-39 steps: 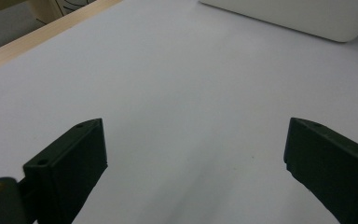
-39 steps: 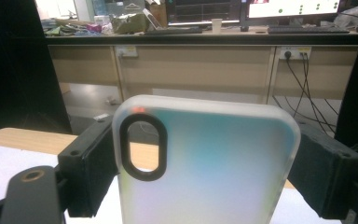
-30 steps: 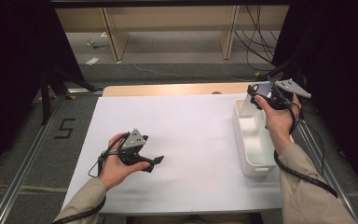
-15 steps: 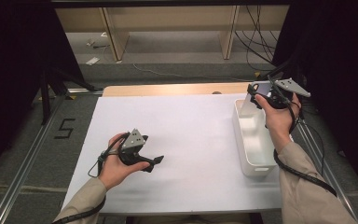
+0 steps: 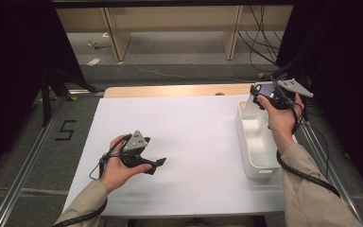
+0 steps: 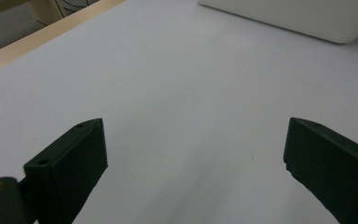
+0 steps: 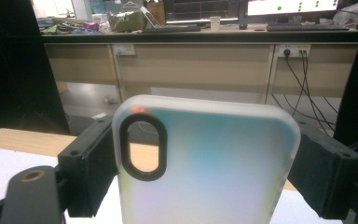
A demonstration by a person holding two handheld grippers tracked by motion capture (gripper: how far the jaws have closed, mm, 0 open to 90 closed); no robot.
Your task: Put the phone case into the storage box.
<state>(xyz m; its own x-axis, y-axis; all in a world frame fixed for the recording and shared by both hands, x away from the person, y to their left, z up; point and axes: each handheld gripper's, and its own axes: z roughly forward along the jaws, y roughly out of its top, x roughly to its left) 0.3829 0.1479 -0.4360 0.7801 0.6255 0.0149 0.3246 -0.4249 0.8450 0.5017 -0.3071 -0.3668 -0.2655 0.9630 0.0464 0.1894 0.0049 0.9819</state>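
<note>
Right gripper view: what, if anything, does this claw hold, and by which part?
The right claw clamps a frosted translucent phone case with a black camera ring, by its two long side edges.

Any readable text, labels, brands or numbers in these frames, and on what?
"5": black digit marked on the grey floor, left of the white-topped table.
Translucent frosted phone case, clamped between the right gripper jaws: no print visible.
Monitor screens on the far desk: coloured dots and marks, too small to read.

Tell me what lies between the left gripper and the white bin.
Nothing: in the high view, only bare white table surface separates the left gripper from the white bin.
</note>
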